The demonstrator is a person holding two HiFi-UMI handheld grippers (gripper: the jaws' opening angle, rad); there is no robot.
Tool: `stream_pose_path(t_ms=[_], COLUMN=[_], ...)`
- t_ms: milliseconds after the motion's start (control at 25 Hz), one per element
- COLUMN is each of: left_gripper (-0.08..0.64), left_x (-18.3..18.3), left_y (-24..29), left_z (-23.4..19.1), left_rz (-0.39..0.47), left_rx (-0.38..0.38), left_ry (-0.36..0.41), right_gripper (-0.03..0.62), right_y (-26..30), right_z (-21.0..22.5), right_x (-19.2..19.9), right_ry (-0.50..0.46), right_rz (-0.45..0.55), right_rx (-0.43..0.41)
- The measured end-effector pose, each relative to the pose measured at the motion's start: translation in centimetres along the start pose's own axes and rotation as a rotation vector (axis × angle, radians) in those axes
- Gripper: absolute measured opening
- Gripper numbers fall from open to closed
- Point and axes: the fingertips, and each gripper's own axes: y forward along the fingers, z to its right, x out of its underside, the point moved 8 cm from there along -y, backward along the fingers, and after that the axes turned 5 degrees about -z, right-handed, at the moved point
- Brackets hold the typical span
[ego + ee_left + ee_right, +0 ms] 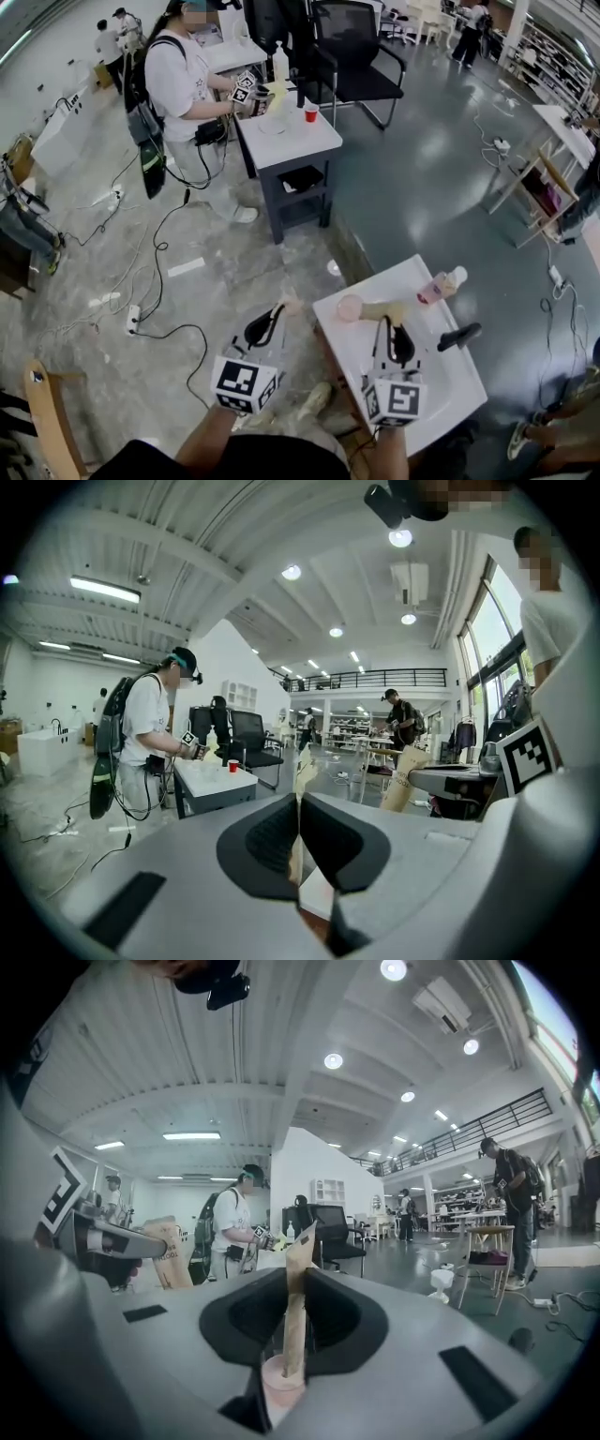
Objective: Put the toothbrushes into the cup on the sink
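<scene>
Both held, one at the cup
Left gripper (279, 311) is pinching a toothbrush box (303, 775) just off the sink's (441, 384) left edge. Right gripper (385, 323) is clamped on the second toothbrush box (294, 1335), whose lower end meets the pink cup (350, 307) on the sink.

Glossy white sink (452, 373), pink cup (349, 307) perhaps matt plastic, toothbrush (293, 1316) in matt brown paper wrap

A big open lab hall: polished floor (422, 187) strewn with cables (157, 246), a work table (286, 141), an office chair (352, 42), a mezzanine railing (375, 677)
</scene>
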Motion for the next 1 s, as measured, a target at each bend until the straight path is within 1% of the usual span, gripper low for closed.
stream_pose_path(t_ms=[400,640,1000], left_gripper=[0.005,0.005,0.005], left_x=[1.7,2.5,3.8], left_y=[1.8,2.7,3.9], left_z=[-0.8,-0.6,-0.8], left_rz=[-0.035,-0.062,-0.087], left_rx=[-0.049,-0.063,-0.079], left_ry=[-0.023,-0.035,-0.048], right_gripper=[0.055,0.055,0.055], right_y=[3.6,4.8,6.8], right_z=[0.1,0.7,1.1], right_x=[3.1,5.3,7.4], right_ry=[0.012,0.018,0.025], right_rz=[-0.082,-0.121,-0.160], right_rx=[-0.066,-0.083,-0.096])
